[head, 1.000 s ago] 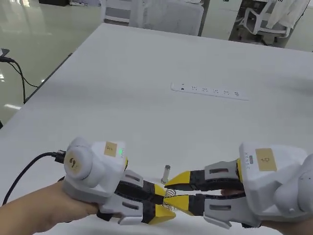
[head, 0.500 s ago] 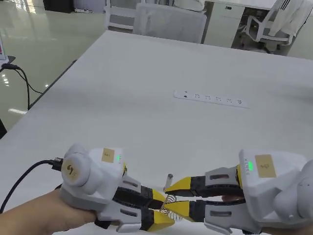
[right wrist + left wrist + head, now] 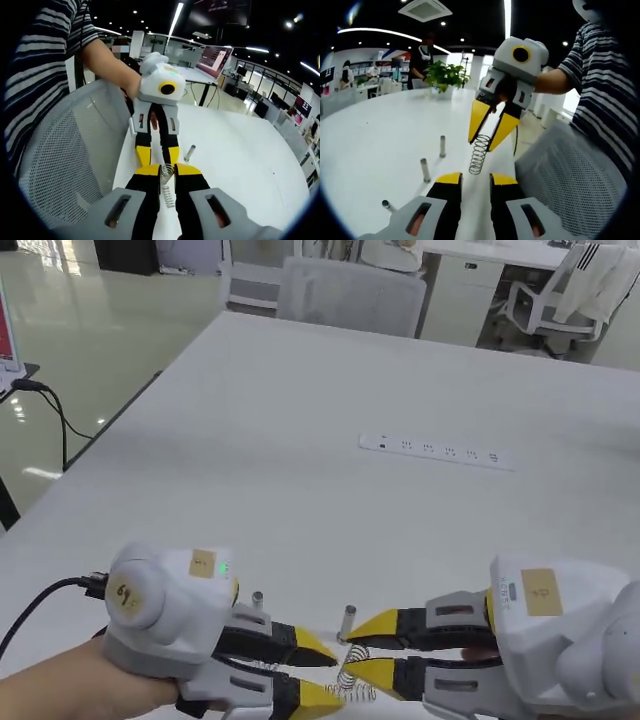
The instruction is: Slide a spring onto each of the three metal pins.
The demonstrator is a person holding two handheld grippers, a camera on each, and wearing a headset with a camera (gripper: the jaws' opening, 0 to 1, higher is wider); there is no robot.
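My right gripper point(image 3: 350, 650) is shut on a coil spring point(image 3: 352, 683) low over the white table's near edge. In the right gripper view the spring point(image 3: 168, 192) lies between that gripper's point(image 3: 167, 170) yellow tips. Facing it from the left, my left gripper point(image 3: 328, 676) stands open, a short way off the spring, with nothing between its fingers. The left gripper view shows the right gripper point(image 3: 481, 144) holding the spring point(image 3: 479, 156) so it hangs down ahead of the left gripper point(image 3: 475, 177). Three short metal pins stand upright on the table point(image 3: 442, 146) point(image 3: 424, 170) point(image 3: 386, 205); two pins point(image 3: 348, 622) point(image 3: 258, 600) appear in the head view.
A white power strip point(image 3: 437, 452) lies across the middle of the table point(image 3: 300, 420). A black cable point(image 3: 45, 595) runs off the left gripper. Office chairs point(image 3: 350, 295) stand beyond the far edge. The person's mesh chair point(image 3: 65, 165) sits right behind the near edge.
The left gripper has let go of the spring and drawn back to the left, uncovering a second pin. The right gripper keeps the spring. The head camera has tilted slightly.
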